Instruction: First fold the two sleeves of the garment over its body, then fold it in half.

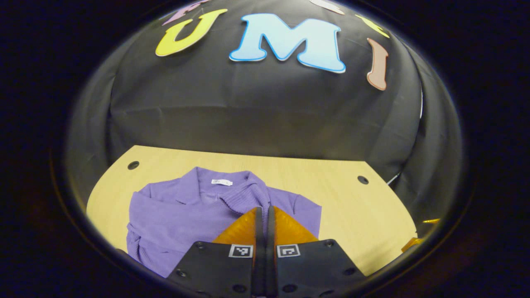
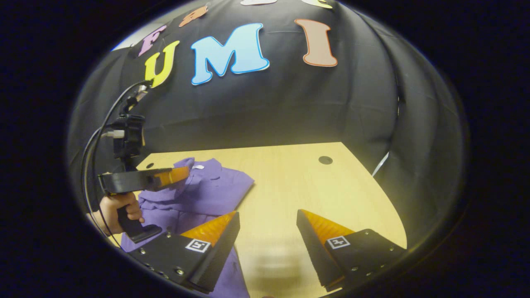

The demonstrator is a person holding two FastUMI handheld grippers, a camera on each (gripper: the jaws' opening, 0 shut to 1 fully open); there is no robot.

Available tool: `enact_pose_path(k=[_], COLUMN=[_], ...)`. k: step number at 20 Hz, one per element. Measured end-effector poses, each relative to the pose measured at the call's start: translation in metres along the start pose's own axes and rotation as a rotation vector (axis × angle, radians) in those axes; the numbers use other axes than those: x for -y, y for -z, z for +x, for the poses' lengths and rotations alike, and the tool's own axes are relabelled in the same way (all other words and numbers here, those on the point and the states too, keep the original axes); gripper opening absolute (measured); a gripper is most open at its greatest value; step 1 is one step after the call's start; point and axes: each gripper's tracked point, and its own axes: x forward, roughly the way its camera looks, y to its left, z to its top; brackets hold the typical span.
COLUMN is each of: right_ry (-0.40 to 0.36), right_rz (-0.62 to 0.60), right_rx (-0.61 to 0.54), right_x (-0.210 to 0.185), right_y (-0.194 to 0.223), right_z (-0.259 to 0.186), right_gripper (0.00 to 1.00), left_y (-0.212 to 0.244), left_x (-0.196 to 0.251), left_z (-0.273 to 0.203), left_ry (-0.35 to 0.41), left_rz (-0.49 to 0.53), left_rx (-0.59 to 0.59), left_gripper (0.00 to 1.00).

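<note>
A purple knitted garment lies on the light wooden table, toward the table's left side, with its collar and a small white neck label pointing to the far edge. In the left gripper view the cloth on its left is bunched into folds near the table's edge, and a ribbed sleeve runs across the chest from the collar toward the near side. The left gripper has its two fingers drawn tight together with almost no gap, and the sleeve's end meets the fingertips there; whether cloth is truly pinched between them cannot be told from this view.

In the right gripper view the same gripper appears at the far left, held level over the garment by a person's hand wrapped around its handle, with black cables looping up from the housing. A piece of purple cloth rises to its fingertips, lifted off the rest of the body.

Further right, the right gripper stands wide apart, gripping nothing. Its left finger sits over the garment's right edge, while its right finger is over bare table. Dark round holes mark the tabletop near the far corners, and the black cloth wall closes the scene behind.
</note>
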Motion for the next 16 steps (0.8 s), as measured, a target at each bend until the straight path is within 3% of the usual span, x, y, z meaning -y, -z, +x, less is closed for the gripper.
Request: enact_pose_path(k=[5,7,9,12,14,16], right_ry=[-0.007,0.002,0.028,0.047,0.061,0.067], right_rz=[-0.027,-0.053,-0.072,-0.083,-0.111,-0.12], right_rx=[-0.013,-0.017,-0.006,0.005,0.015,0.028], right_x=[0.0,0.002,0.005,-0.001,-0.007,-0.015], right_y=[0.013,0.019,0.02,0.022,0.026,0.029], right_z=[0.0,-0.003,-0.008,-0.016,-0.021,-0.027], right_gripper=[0.86,0.86,0.87,0.86,0.86,0.86], left_y=[0.017,0.021,0.02,0.019,0.02,0.02], left_x=[0.007,0.012,0.018,0.018,0.009,-0.005], left_z=[0.009,0.005,-0.001,-0.019,-0.038,-0.062], left_ry=[0.02,0.046,0.081,0.108,0.112,0.108], left_rz=[0.023,0.006,0.006,0.032,0.015,-0.001], left_rx=[-0.023,-0.032,-0.022,-0.002,0.01,0.018], left_gripper=[0.08,0.17,0.34,0.74,0.8,0.92])
